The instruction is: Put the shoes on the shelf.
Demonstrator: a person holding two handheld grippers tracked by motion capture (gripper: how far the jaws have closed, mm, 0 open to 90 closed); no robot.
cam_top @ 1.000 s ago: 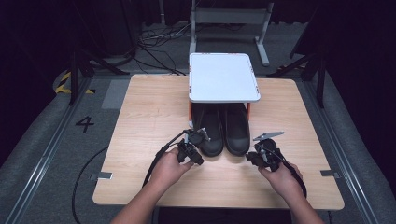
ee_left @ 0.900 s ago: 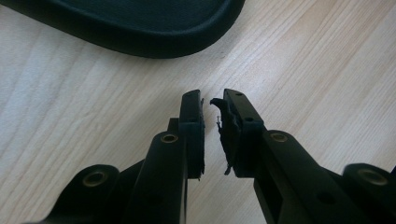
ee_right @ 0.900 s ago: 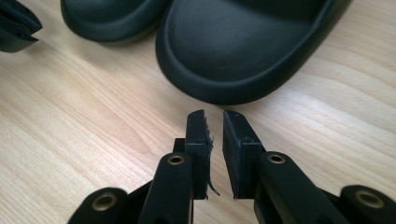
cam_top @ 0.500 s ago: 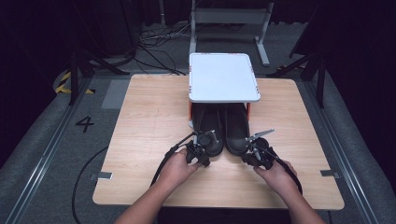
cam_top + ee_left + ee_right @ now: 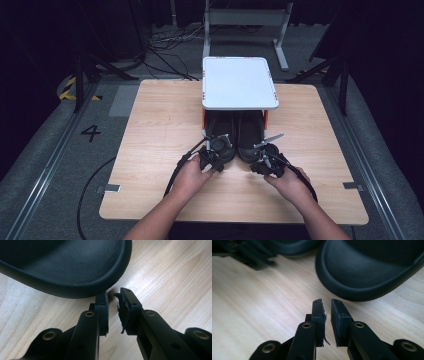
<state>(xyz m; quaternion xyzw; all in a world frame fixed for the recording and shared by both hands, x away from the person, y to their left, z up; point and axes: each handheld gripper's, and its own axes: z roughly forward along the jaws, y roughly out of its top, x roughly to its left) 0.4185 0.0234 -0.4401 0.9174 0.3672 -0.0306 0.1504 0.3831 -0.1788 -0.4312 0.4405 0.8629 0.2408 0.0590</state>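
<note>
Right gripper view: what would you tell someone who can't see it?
The right gripper points at the rounded toe of a black shoe on a wooden table, its jaws a narrow gap apart with nothing between them. A second black shoe sits behind.

Overhead light brightens the counter (image 5: 160, 130) at frame centre; surroundings fall dark. A pale sheen streaks the wood in both gripper views, whose upper edges blur softly.
</note>
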